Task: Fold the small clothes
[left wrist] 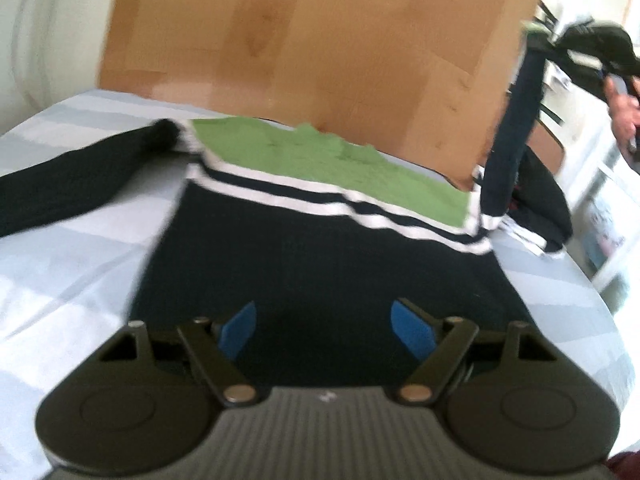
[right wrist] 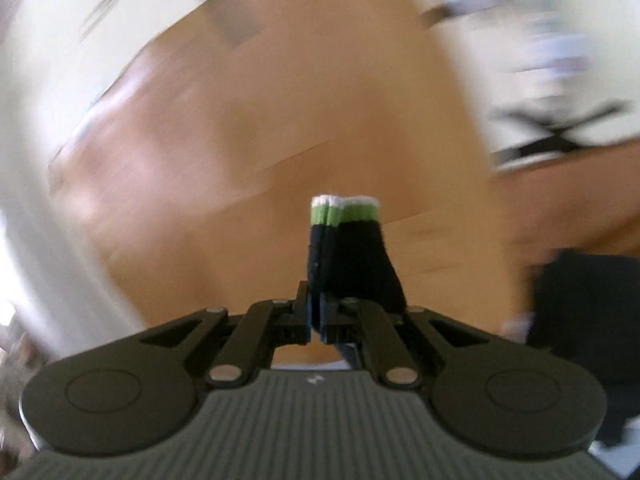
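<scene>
Bed with a pale grey-and-white striped sheet [left wrist: 80, 248]; a large brown cardboard panel [left wrist: 320, 48] stands behind it. Both views are motion-blurred.

A small navy sweater [left wrist: 320, 264] with white stripes and a green yoke lies flat on the sheet, body toward the left wrist camera. One sleeve [left wrist: 80, 172] stretches out flat to the left side of that view. The other sleeve [left wrist: 512, 128] is lifted up off the bed at the right, hanging taut from the right gripper [left wrist: 560, 38].

Right gripper [right wrist: 316, 312]: jaws closed tight on the sleeve cuff [right wrist: 344, 236], whose green-and-white trim sticks up beyond the fingertips. Left gripper [left wrist: 326, 326]: jaws spread wide, blue pads [left wrist: 240, 328] empty, hovering low over the sweater's hem end.

Step in hand, by judgement: folding the raised sleeve inward across the body. The next move likely calls for carrying the cuff over the navy chest panel, laying it flat, then releasing. The left gripper may need to pin the body against dragging.
</scene>
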A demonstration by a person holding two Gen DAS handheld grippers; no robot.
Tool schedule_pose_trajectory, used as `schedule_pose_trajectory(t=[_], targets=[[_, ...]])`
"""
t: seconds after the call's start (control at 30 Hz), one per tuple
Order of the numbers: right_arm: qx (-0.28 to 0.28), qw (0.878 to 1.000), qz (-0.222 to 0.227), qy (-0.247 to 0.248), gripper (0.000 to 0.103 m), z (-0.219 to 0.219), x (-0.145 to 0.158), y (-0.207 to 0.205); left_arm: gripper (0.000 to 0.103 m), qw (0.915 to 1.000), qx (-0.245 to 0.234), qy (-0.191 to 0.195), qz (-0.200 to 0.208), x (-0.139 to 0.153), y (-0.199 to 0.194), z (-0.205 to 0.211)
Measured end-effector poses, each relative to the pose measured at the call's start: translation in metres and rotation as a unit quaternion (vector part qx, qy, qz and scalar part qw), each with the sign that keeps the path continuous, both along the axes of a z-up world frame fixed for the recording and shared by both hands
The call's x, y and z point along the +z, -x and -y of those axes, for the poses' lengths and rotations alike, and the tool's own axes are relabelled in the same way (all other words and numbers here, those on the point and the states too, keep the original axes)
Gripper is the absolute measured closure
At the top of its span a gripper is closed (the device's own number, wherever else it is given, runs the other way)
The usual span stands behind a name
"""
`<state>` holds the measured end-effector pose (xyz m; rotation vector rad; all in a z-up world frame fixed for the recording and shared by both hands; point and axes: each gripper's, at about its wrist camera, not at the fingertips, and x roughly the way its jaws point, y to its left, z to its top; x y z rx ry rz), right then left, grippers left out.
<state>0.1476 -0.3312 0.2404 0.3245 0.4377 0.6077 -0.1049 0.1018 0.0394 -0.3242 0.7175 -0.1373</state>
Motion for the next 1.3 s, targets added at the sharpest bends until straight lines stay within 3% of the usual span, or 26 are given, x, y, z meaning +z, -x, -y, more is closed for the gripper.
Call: schedule_pose_trajectory(t=[0.1, 0.13, 0.17, 0.2, 0.37, 0.53, 0.7, 0.73, 0.77, 0.8, 0.87, 0.93, 1.0, 1.13, 1.17, 1.2, 1.3], targets=[[0.111, 0.993, -0.013, 0.032, 0.092, -0.08, -0.009, 0.003, 0.025, 0.9996, 0.028, 0.004, -0.001, 0.002, 0.006, -0.018], [0.138, 0.989, -0.023, 0.05, 0.083, -0.101, -0.014, 0.002, 0.025, 0.9994, 0.035, 0.006, -0.002, 0.003, 0.007, -0.023], [0.145, 0.987, -0.032, 0.066, 0.064, -0.113, -0.019, 0.002, 0.025, 0.9992, 0.04, 0.006, -0.002, 0.004, 0.007, -0.027], [0.142, 0.987, -0.031, 0.073, 0.057, -0.117, -0.023, 0.002, 0.025, 0.999, 0.044, 0.006, -0.001, 0.005, 0.008, -0.03], [0.079, 0.992, -0.011, 0.096, 0.055, -0.07, -0.044, -0.006, 0.018, 0.9987, 0.046, -0.014, 0.017, 0.017, -0.003, -0.042], [-0.017, 0.985, -0.064, 0.159, 0.054, -0.003, -0.105, -0.021, 0.018, 0.9991, 0.037, -0.014, 0.017, 0.02, -0.052, -0.05], [-0.037, 0.978, -0.129, 0.163, 0.047, 0.017, -0.164, -0.028, 0.021, 0.9983, 0.055, -0.01, -0.02, 0.007, -0.117, -0.057], [-0.03, 0.978, -0.137, 0.156, 0.047, 0.014, -0.171, -0.029, 0.021, 0.9976, 0.064, -0.012, -0.026, 0.004, -0.127, -0.058], [-0.023, 0.977, -0.138, 0.159, 0.065, 0.007, -0.178, -0.027, 0.021, 0.9968, 0.073, -0.014, -0.03, 0.003, -0.135, -0.06], [-0.021, 0.977, -0.121, 0.176, 0.092, 0.003, -0.18, -0.026, 0.021, 0.9962, 0.08, -0.016, -0.032, 0.002, -0.139, -0.061], [-0.057, 0.985, -0.071, 0.145, 0.094, 0.017, -0.172, -0.026, 0.021, 0.9954, 0.089, -0.019, -0.03, 0.004, -0.144, -0.063], [-0.131, 0.985, -0.088, 0.066, 0.094, 0.047, -0.172, -0.034, 0.02, 0.9943, 0.098, -0.035, -0.022, 0.006, -0.148, -0.063], [-0.191, 0.975, -0.109, 0.043, 0.094, 0.059, -0.184, -0.035, 0.02, 0.9928, 0.104, -0.053, -0.027, 0.006, -0.157, -0.062], [-0.151, 0.979, -0.122, 0.054, 0.08, 0.053, -0.206, -0.026, 0.02, 0.9926, 0.092, -0.074, -0.025, 0.008, -0.173, -0.053], [-0.154, 0.98, -0.116, 0.041, 0.065, 0.056, -0.205, -0.023, 0.02, 0.9923, 0.09, -0.083, -0.022, 0.008, -0.178, -0.049], [-0.163, 0.979, -0.115, 0.032, 0.057, 0.061, -0.205, -0.021, 0.018, 0.9918, 0.088, -0.09, -0.02, 0.007, -0.182, -0.048], [-0.171, 0.979, -0.113, 0.003, 0.056, 0.07, -0.205, -0.019, 0.017, 0.99, 0.093, -0.104, -0.025, 0.002, -0.2, -0.045]])
